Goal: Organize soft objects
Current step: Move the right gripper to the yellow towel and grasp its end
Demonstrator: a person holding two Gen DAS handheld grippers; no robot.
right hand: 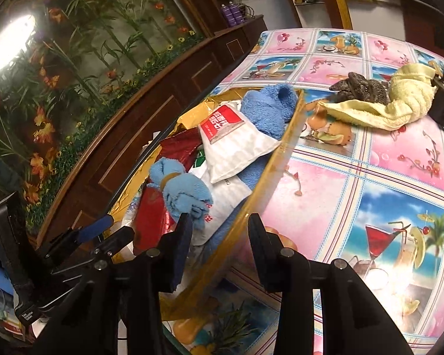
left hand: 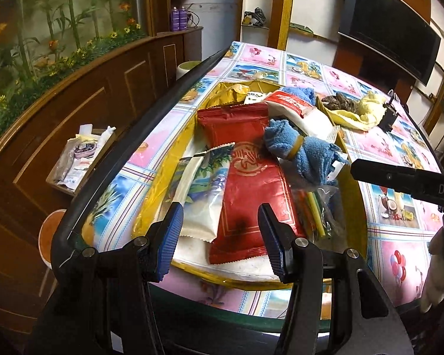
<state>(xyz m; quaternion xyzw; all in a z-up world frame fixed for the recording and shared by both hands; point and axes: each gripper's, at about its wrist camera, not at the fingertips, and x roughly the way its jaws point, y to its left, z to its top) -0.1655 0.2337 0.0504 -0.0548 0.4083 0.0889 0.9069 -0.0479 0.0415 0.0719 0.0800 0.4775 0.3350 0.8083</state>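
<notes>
You were mid-sort: both the right gripper (right hand: pixel 219 227) and the left gripper (left hand: pixel 222 222) stood part-open and, seemingly, empty. The banded blue cloth (right hand: pixel 180 189) lay just ahead-left in the gold tray (right hand: pixel 269 162); next, fetch the yellow towel (right hand: pixel 399 103) far ahead.

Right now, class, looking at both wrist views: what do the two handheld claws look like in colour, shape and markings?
The left claw has a black frame with silver pivot screws and two fingers faced with ribbed blue pads. The right claw is black throughout, with dark pads and the same silver screws. In the left wrist view its body shows pale lettering, partly cut off.
</notes>
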